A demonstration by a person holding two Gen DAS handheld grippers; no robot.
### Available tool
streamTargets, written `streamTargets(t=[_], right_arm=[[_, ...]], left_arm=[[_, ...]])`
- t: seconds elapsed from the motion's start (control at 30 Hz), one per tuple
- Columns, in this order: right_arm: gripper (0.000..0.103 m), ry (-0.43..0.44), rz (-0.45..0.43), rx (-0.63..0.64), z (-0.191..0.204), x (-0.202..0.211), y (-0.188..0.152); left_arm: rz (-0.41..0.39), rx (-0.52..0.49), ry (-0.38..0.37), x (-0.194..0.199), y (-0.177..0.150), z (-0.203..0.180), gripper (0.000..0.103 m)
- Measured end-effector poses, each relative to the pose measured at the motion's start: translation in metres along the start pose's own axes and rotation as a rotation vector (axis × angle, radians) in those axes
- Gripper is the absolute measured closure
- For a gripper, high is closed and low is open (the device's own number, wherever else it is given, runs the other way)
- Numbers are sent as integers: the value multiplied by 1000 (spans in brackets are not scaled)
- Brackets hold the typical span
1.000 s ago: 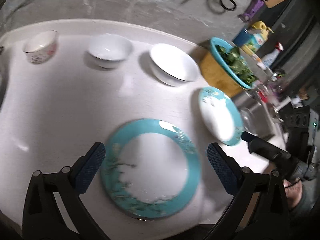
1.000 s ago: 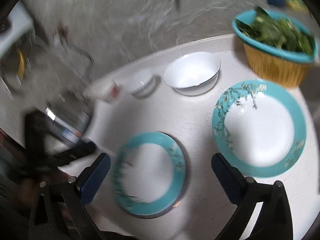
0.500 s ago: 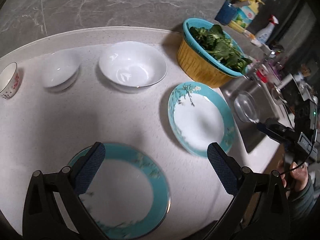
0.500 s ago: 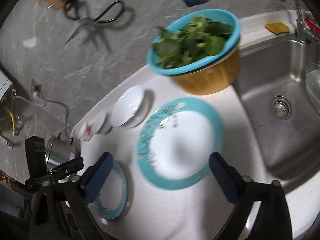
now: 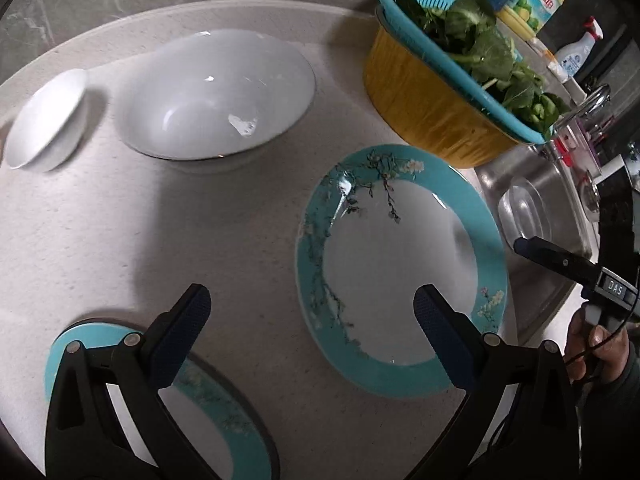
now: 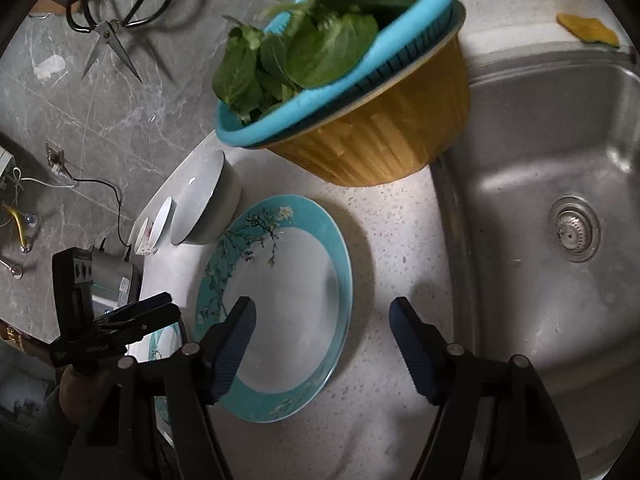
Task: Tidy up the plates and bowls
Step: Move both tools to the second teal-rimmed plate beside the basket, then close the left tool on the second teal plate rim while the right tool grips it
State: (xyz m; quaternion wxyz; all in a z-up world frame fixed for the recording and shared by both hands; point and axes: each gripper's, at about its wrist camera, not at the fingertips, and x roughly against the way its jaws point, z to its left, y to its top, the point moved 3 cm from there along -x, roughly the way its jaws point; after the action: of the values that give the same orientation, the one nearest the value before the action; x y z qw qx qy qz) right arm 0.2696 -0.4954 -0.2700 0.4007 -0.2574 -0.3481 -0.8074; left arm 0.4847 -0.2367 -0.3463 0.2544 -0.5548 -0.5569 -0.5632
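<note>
Left wrist view: the left tongs [image 5: 308, 312] are seen spread wide, nothing held between them, hovering above the table [image 5: 120, 240]. The landmark is taken as the large plate [image 5: 400, 264], teal-rimmed with a branch pattern, lying flat on the table. The right-hand finger is seen over the plate's near edge; the left-hand finger is over bare table. A second plate [image 5: 224, 412] of the same pattern is noted near the large plate, toward the camera on the left, partly hidden behind the tongs. A big bowl [image 5: 216, 96] stands beyond the large plate to the left, and a small bowl [image 5: 44, 120] further left of that. A yellow basin [image 5: 432, 108] with a teal colander of greens is set just beyond the large plate.

Right wrist view: the right tongs [image 6: 322, 340] are likewise spread, holding nothing. Their left-hand finger is seen over the large plate [image 6: 288, 292]; the right-hand finger is over table beside it. A sink [image 6: 560, 160] lies right of the plate, the basin [image 6: 384, 136] beyond it, scissors [image 6: 116, 24] on the wall behind.
</note>
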Motion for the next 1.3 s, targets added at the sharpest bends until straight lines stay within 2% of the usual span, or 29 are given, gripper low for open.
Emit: streamTargets(t=[0.1, 0.23, 0.27, 0.4, 0.5, 0.63, 0.7, 0.83, 0.93, 1.03, 1.17, 1.3], right_arm=[[38, 22, 28, -1, -4, -6, 2], [40, 42, 46, 1, -6, -15, 4], [41, 49, 51, 1, -7, -17, 5], [41, 53, 76, -1, -9, -27, 5], [41, 55, 89, -2, -10, -32, 5], [48, 55, 107, 9, -11, -36, 5], [49, 58, 108, 5, -11, -36, 5], [60, 48, 133, 26, -7, -40, 2], [70, 42, 155, 39, -2, -44, -1], [76, 35, 157, 29, -2, -45, -2], [98, 14, 174, -55, -15, -44, 1], [95, -13, 188, -33, -11, -44, 2]], left_arm=[[24, -16, -1, -16, 5, -3, 4], [57, -13, -3, -32, 10, -2, 29], [66, -12, -4, -36, 10, -1, 33], [91, -2, -13, -49, 9, 2, 37], [101, -3, -26, -56, 10, 1, 51], [92, -21, -18, -60, 9, -2, 70], [93, -27, -10, -62, 9, -5, 70], [95, -45, -3, -64, 13, -12, 71], [95, -38, -8, -66, 15, -14, 75], [93, -29, -6, -66, 15, -14, 76], [92, -27, 21, -66, 16, -15, 82], [86, -9, 20, -67, 15, -15, 82]])
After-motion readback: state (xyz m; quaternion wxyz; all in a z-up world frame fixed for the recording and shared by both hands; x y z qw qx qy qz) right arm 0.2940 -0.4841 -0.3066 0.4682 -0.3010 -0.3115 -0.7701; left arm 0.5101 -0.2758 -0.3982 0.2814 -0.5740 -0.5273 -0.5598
